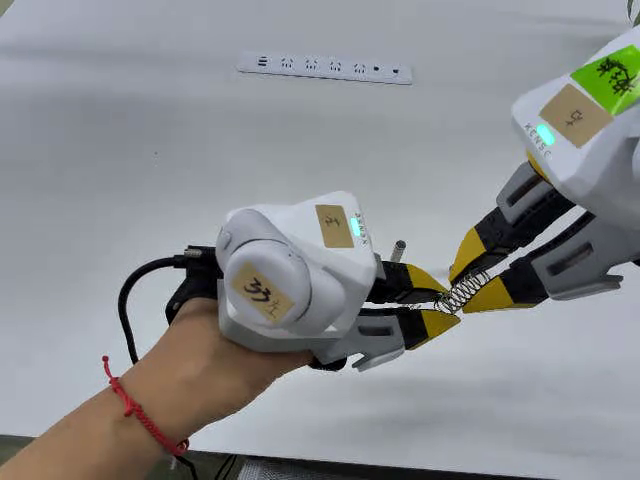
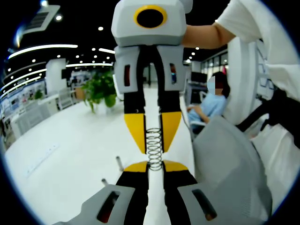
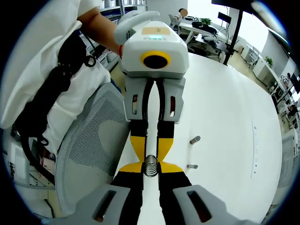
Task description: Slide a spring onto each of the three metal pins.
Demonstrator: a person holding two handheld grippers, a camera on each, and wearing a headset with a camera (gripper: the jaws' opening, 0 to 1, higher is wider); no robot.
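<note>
A small steel spring (image 1: 462,290) hangs in the air between the two grippers, above the white table (image 1: 150,180). My left gripper (image 1: 440,303) comes in from the left and its yellow tips are shut on one end of the spring (image 2: 154,147). My right gripper (image 1: 472,283) reaches down from the upper right and is shut on the other part; in the right gripper view the spring (image 3: 150,165) shows end-on between its tips. One metal pin (image 1: 398,250) stands upright just behind the left gripper. Two pins (image 3: 195,139) (image 3: 191,166) stand on the table to the side.
A white power strip (image 1: 325,68) lies at the far side of the table. A black cable (image 1: 140,290) loops beside the left hand. The table's near edge (image 1: 420,462) runs along the bottom. A grey mesh chair (image 3: 89,140) stands by the table.
</note>
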